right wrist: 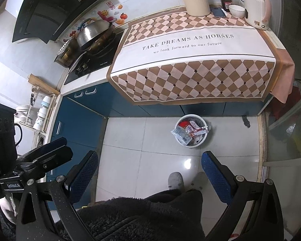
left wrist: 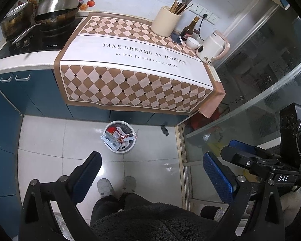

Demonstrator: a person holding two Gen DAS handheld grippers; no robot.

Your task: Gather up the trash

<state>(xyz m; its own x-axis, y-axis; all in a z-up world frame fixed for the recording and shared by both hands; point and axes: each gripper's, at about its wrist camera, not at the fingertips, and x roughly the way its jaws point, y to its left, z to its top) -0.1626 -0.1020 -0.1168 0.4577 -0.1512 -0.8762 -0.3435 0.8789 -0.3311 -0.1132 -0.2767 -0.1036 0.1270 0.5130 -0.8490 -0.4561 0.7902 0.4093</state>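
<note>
left wrist view, trash bin [left wrist: 119, 138] beyond spread fingers [left wrist: 216, 174], apart

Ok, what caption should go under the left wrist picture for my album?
Open left gripper above grey floor tiles, facing a white round bin stuffed with wrappers below the checked countertop cloth.

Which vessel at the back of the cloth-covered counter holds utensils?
The cream ribbed holder, left of the bottle, bowl and kettle; chopsticks and a spatula stick out of it.

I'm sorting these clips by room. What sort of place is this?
A home kitchen, most likely. A wok sits on a stove, a kettle and utensil holder stand on the counter, and a full trash bin is on the tiled floor.
</note>
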